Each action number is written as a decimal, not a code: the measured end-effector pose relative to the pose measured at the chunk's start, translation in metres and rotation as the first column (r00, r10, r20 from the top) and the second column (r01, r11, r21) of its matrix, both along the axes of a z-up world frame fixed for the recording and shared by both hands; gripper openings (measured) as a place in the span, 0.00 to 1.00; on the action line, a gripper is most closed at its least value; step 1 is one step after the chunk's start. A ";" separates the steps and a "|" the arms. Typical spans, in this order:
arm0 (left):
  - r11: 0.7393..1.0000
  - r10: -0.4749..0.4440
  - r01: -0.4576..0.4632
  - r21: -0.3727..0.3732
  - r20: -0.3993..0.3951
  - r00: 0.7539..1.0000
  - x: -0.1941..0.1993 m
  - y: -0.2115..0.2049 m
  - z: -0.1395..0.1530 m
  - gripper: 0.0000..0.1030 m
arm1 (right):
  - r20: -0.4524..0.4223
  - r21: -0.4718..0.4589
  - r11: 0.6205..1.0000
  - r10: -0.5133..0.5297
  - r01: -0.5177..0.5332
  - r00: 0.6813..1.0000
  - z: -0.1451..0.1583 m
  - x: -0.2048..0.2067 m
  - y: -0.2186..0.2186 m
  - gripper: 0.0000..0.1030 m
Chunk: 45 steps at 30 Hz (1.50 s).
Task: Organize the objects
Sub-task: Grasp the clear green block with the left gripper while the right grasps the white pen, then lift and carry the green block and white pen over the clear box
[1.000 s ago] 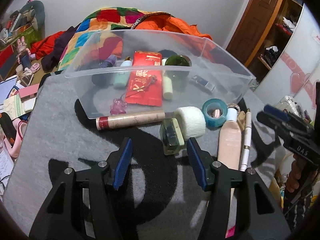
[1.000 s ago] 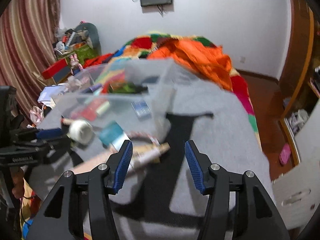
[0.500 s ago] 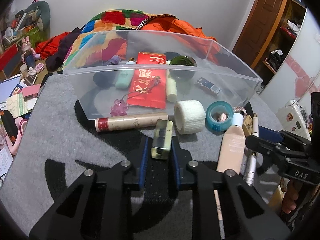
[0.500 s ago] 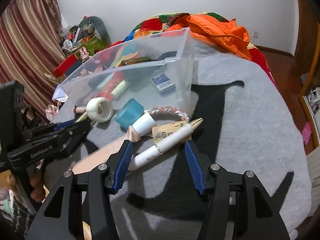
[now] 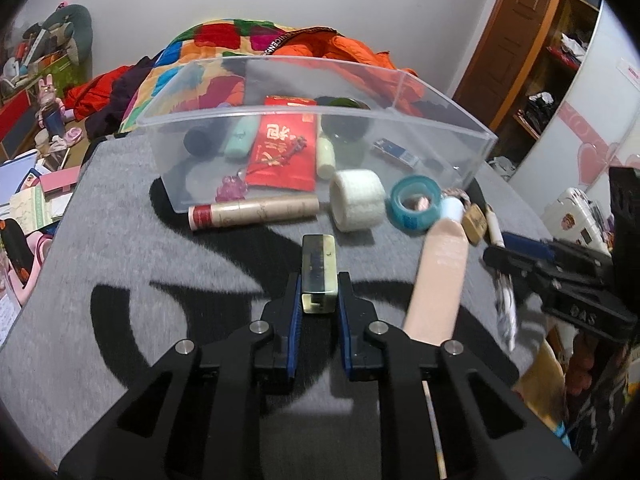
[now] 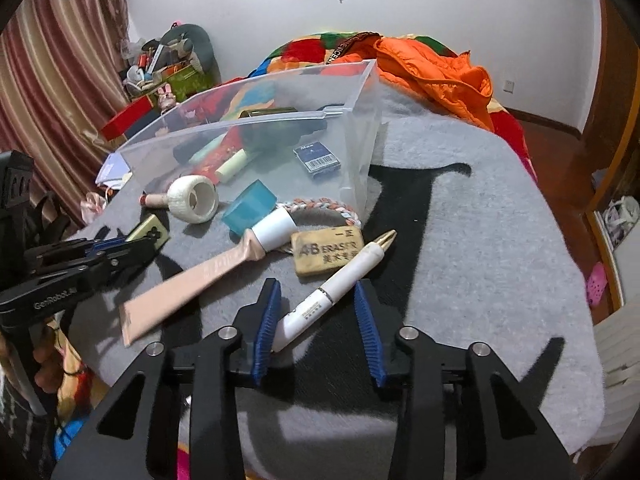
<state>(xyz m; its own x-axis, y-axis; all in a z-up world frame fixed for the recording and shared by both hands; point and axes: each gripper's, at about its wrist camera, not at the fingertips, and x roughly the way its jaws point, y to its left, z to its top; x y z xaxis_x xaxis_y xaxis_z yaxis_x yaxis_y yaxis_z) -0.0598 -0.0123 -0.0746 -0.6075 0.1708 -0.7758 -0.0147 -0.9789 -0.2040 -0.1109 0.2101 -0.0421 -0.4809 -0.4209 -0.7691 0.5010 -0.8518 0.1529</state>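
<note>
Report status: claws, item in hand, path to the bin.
Left claw shut on yellow-green block. Right claw open, straddling white pen. Clear bin ahead; cardboard tube and gauze roll lie between.

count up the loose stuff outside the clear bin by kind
tape rolls: 2, white roll and blue roll
tubes: 2, cardboard tube and pink tube
white pen: 1
eraser: 1
braided band: 1
yellowish block: 1, in the left tool
total: 8
</note>
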 end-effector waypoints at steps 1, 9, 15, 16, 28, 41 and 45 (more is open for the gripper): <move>1.000 -0.007 0.007 0.000 0.001 1.000 0.004 0.001 0.000 0.15 | -0.009 0.014 1.000 0.002 -0.002 1.000 0.000 0.000 0.001 0.29; 0.999 -0.041 0.041 -0.017 0.000 0.999 0.022 0.010 0.002 0.15 | -0.033 0.070 0.996 0.049 -0.047 0.998 -0.001 -0.007 0.005 0.25; 0.999 -0.036 0.035 -0.014 -0.004 0.999 0.020 0.011 0.001 0.21 | 0.032 0.008 1.000 -0.020 0.020 0.999 -0.002 -0.006 0.013 0.39; 0.999 -0.034 0.034 -0.012 -0.005 0.999 0.019 0.011 0.001 0.21 | 0.040 -0.003 0.999 -0.033 0.034 0.999 -0.003 -0.006 0.014 0.42; 0.998 0.036 -0.038 -0.048 -0.041 0.999 0.012 0.012 -0.001 0.15 | -0.066 0.044 0.994 -0.097 0.100 0.993 -0.006 0.010 0.003 0.19; 0.998 0.064 -0.064 0.003 -0.074 0.995 0.019 0.002 0.019 0.15 | -0.105 -0.049 0.990 -0.136 0.132 0.985 0.023 0.014 0.027 0.10; 0.998 0.067 -0.065 0.022 -0.108 0.992 0.020 0.000 0.035 0.15 | -0.147 -0.086 0.990 -0.125 0.113 0.981 0.045 0.015 0.025 0.10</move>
<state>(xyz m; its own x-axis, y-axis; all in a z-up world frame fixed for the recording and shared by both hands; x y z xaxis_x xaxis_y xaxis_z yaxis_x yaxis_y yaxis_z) -0.0400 -0.0128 -0.0396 -0.6986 0.1411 -0.7014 0.0267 -0.9745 -0.2226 -0.0954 0.2347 0.0025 -0.6401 -0.4084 -0.6508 0.4190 -0.8955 0.1500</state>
